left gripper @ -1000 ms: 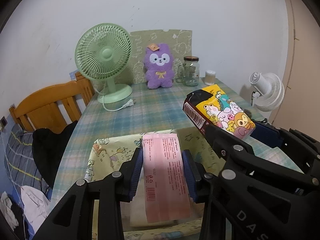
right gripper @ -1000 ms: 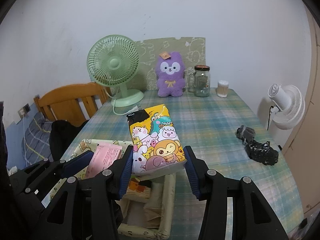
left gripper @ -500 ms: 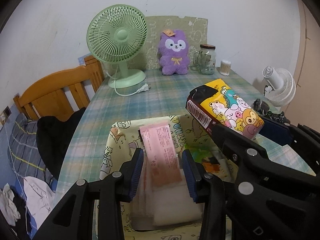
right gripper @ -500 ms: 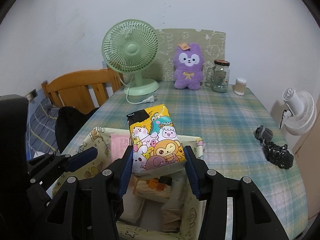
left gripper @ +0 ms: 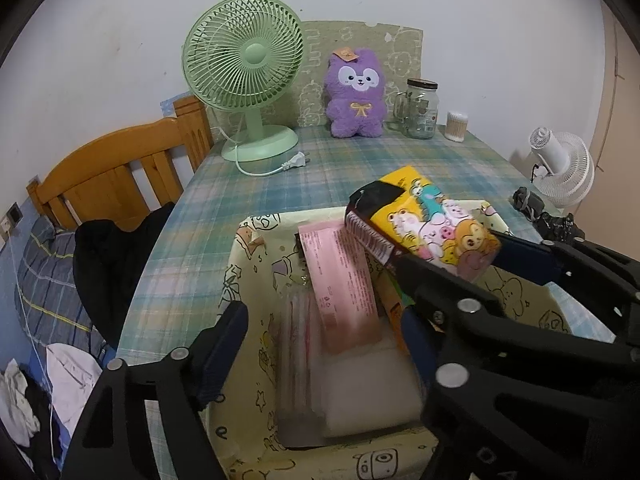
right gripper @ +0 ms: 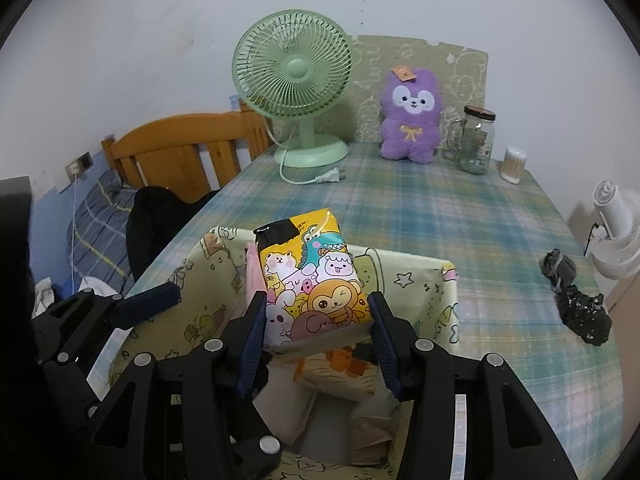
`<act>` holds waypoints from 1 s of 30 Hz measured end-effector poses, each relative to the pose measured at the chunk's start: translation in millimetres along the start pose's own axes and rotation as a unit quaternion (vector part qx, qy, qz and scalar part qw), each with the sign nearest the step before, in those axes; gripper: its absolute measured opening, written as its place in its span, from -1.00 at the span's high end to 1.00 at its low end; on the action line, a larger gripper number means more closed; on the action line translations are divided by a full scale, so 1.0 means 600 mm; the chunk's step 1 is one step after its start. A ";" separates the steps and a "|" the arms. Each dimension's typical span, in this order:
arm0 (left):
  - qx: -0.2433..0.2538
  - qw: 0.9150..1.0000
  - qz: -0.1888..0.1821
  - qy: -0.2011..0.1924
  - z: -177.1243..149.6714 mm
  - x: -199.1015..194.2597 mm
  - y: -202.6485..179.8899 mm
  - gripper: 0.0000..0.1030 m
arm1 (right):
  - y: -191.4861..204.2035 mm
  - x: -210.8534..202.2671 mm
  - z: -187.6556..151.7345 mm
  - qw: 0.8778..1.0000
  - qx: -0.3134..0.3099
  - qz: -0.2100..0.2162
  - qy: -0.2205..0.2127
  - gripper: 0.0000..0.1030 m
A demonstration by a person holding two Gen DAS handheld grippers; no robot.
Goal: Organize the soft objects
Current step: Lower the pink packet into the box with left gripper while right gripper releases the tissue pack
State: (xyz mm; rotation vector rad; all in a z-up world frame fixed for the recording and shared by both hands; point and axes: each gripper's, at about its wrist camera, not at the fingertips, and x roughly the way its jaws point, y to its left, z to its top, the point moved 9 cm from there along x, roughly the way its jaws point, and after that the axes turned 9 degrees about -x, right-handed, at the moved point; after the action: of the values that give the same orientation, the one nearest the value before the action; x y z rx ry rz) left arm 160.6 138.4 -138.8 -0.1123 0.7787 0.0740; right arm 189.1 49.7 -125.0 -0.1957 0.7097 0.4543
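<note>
The left hand-held gripper (left gripper: 320, 344) hangs over the cartoon-printed fabric bin (left gripper: 240, 280) with its jaws spread wide and nothing pressed between them; they have just been opening, and the pink-labelled soft pack (left gripper: 340, 284) now lies inside the bin, tilted against the other soft packs there, which reads as a release made low so that the pack settles rather than drops; the pack sits toward the bin's left half, probably to leave room beside it. The right hand-held gripper (right gripper: 318, 328) is clamped on the yellow cartoon tissue pack (right gripper: 312, 280), its blue pads pressing the two long sides near the lower end, so the pack juts forward and slightly upward over the bin's open mouth; holding it by the end keeps the fingers clear of the bin walls when it goes down. That pack is above the bin, not yet in it; a similar orange pack (right gripper: 336, 368) already lies beneath. The bin stands on the plaid-covered bench (right gripper: 460, 208); the purple plush toy (right gripper: 412, 116) sits upright at the far end beside the green fan (right gripper: 296, 76), well apart from the bin, seemingly still to be sorted.
</note>
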 end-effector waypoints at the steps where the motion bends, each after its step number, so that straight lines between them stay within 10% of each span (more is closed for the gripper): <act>1: 0.001 1.000 -0.001 0.001 -0.001 0.000 -0.001 -0.63 | 0.000 0.000 -0.001 1.000 -0.001 -0.002 0.001 -0.07; 9: 0.001 1.000 -0.007 0.003 -0.004 -0.004 -0.010 -0.77 | -0.011 -0.015 -0.002 1.000 -0.009 -0.030 -0.001 -0.55; 30: 0.004 0.999 -0.028 -0.037 0.014 -0.055 -0.085 -0.99 | -0.082 -0.098 0.000 0.996 0.007 -0.069 -0.047 -0.91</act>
State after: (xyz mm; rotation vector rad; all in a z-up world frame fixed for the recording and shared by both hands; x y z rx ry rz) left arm 148.4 88.1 -106.0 -0.1236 0.7016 0.0223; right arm 172.8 -13.3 -85.1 -0.2082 0.6021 0.3242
